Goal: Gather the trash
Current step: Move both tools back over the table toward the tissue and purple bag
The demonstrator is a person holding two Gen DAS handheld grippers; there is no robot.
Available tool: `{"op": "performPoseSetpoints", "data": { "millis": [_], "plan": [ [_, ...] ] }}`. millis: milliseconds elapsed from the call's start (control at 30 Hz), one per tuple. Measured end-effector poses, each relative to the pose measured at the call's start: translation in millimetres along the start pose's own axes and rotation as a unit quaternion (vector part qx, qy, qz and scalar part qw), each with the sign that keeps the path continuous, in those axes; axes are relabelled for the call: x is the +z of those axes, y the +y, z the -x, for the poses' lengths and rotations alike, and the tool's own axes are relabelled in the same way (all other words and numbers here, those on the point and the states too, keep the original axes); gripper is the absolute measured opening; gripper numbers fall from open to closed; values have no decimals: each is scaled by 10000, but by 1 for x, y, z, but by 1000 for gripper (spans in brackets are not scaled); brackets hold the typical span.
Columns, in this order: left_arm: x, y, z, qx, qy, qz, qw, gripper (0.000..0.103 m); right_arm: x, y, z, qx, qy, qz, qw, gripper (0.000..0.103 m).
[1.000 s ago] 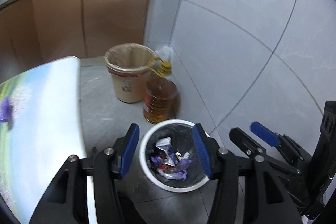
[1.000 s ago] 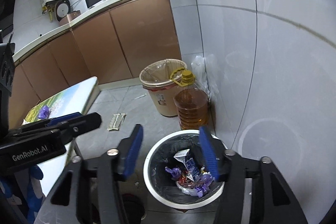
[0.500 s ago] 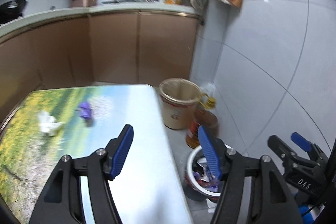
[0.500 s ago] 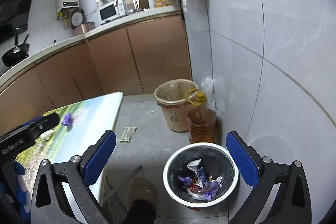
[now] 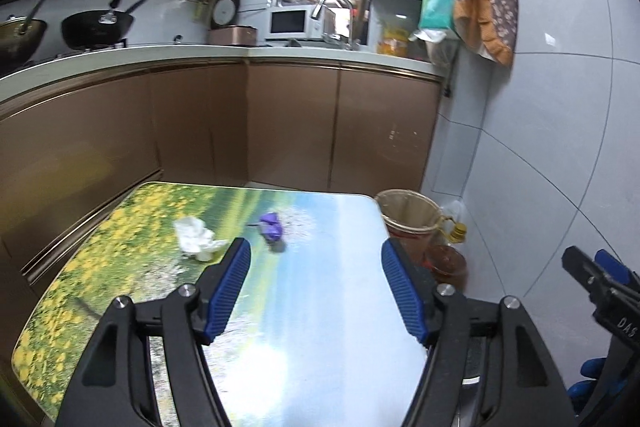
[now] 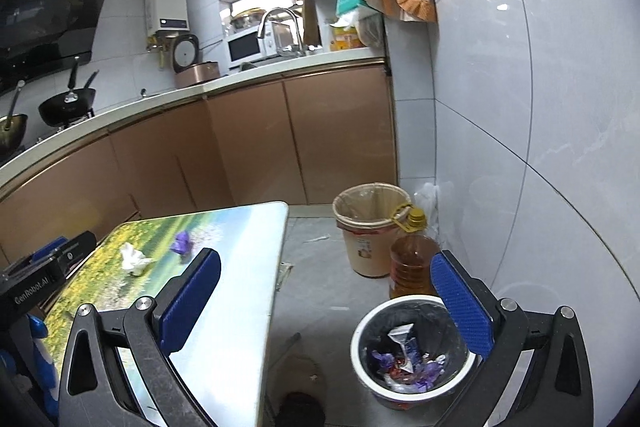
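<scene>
On the left side of the table [image 5: 320,327], which has a printed picture of yellow flowers, lies a crumpled white tissue [image 5: 197,239], and a little to the right of it lies a small purple wrapper [image 5: 271,223]; the two are near each other but not touching. The left gripper [image 5: 316,287] is above the table with its blue pads wide apart and nothing between them, and both pieces of trash are beyond its fingertips. Right of the table, on the floor, a beige bin [image 6: 370,227] with a plastic liner stands beside a bottle of amber oil [image 6: 412,263] with a yellow cap, close to the tiled wall. Nearer to the camera in the right wrist view is a white trash can [image 6: 412,351] with a black liner, which contains purple and silver wrappers. The right gripper [image 6: 326,301] is over the floor between the table edge and this can, its jaws spread wide and holding nothing
</scene>
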State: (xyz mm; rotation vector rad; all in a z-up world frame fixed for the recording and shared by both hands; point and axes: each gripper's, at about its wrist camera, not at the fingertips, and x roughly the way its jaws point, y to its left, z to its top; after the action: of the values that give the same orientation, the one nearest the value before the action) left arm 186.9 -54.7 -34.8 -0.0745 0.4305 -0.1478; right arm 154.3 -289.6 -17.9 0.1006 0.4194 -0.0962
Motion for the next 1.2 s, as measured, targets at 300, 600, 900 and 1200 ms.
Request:
{"op": "performPoseSetpoints", "data": {
  "millis": [300, 600, 900, 1200],
  "plan": [
    [-9, 36, 32, 270, -240, 189, 9992, 66, 5, 37, 21, 379, 92, 225, 9990, 103],
    [-15, 64, 71, 538, -406, 357, 9971, 70, 2, 72, 52, 658, -5, 572, 9962, 103],
    [-22, 88, 109, 921, -680, 368, 9927, 75, 4, 98, 87, 976, -304, 748, 9919, 103],
    [-27, 112, 111, 1222, -724, 537, 9884, 77, 2, 119, 87, 1297, -430, 889, 9866, 103]
  ]
}}
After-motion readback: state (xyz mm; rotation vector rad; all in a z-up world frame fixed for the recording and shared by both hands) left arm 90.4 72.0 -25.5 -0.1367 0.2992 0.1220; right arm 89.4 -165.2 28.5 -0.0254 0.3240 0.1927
